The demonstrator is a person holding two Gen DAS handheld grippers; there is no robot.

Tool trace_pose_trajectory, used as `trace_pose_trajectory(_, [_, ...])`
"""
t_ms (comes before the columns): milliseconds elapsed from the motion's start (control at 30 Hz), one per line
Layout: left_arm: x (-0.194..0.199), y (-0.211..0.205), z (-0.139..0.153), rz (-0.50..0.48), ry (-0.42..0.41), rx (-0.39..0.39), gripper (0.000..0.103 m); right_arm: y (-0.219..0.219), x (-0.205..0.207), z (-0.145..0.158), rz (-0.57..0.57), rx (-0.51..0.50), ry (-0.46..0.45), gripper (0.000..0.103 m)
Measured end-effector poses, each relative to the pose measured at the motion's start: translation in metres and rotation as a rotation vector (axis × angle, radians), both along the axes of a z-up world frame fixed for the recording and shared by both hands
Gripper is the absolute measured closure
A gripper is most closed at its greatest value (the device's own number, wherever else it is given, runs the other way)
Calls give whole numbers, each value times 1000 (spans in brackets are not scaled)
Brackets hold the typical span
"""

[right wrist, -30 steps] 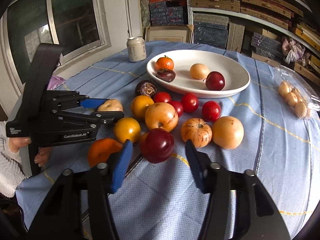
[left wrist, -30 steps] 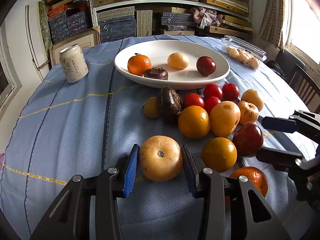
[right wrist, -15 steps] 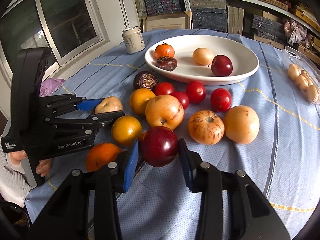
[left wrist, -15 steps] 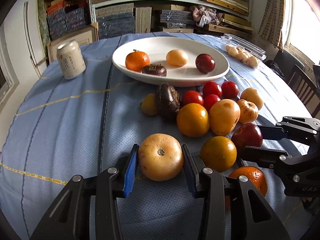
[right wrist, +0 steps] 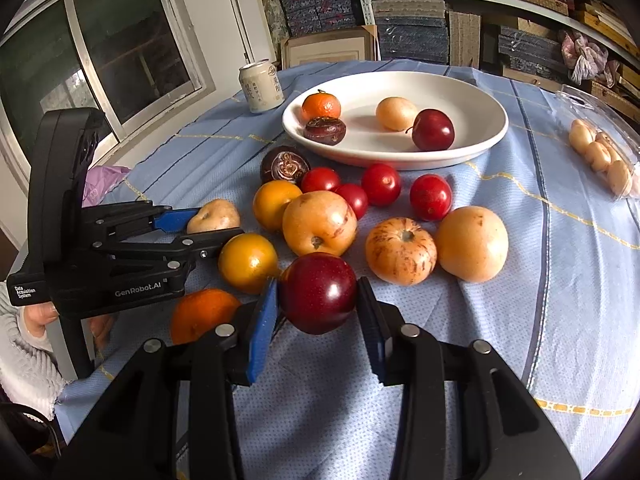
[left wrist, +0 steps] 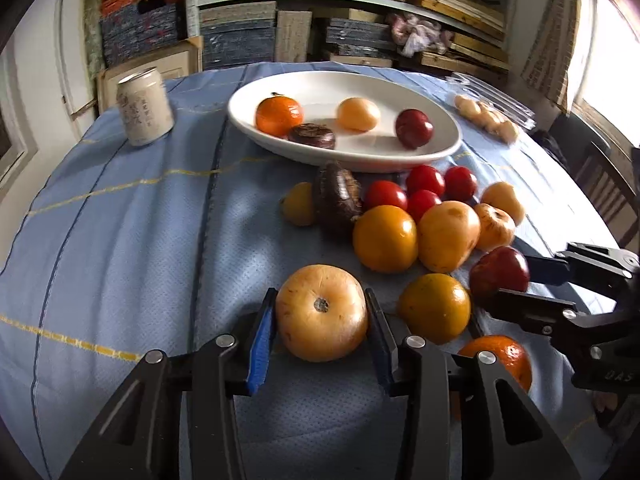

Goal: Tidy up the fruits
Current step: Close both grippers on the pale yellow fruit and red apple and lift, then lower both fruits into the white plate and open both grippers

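Left gripper [left wrist: 321, 314]: fingers pinching pale yellow fruit [left wrist: 321, 312], near side of white plate [left wrist: 440, 148], resting on desk [left wrist: 120, 240]. Right gripper [right wrist: 318, 294]: fingers pinching dark red fruit [right wrist: 319, 292], also near side of plate. Loose fruit pile between plate and grippers.

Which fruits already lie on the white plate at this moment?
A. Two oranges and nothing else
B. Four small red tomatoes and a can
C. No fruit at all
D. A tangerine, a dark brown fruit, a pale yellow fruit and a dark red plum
D: the white plate holds a tangerine, a dark brown fruit, a pale yellow fruit and a dark red plum; the small red tomatoes lie on the cloth.
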State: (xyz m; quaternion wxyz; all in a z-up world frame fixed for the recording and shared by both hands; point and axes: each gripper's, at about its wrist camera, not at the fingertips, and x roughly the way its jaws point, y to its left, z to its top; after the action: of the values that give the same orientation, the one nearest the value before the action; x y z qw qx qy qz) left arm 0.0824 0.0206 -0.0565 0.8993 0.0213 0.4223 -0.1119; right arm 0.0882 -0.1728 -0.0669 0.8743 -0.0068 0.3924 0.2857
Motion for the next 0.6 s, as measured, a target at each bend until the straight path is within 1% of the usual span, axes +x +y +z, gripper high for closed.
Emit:
trace_pose_trajectory(67, [-2,2,2,26,-19,4,61,-1,-3,2,0,6,-10,64])
trace_pose_trajectory(200, [-15,-5,20,33,-137,60,61,-13,-11,19,-13,59,-67,64])
trace_pose_trajectory(233, [-16,-7,27,26,-160,57,61,-17,-12,26,-27,77,-87,64])
trace_pose_trajectory(300, [-11,-7,34,18,-166,42,61,-26,-11,37,-56,93,-117,64])
trace_pose_trajectory(367, [2,-8,41,25,-163,53,61,-34,-1,51,-84,102,-135,64])
trace_pose_trajectory(433, [21,-10,50,33,-159,61,61,-40,16,68,-116,94,-159,64])
trace_pose_trajectory(533, [54,-7,64,53,-143,36,61,-41,48,90,-158,72,-197,64])
trace_pose_trajectory(600, [80,-8,71,73,-130,23,61,-39,77,94,-184,71,-195,64])
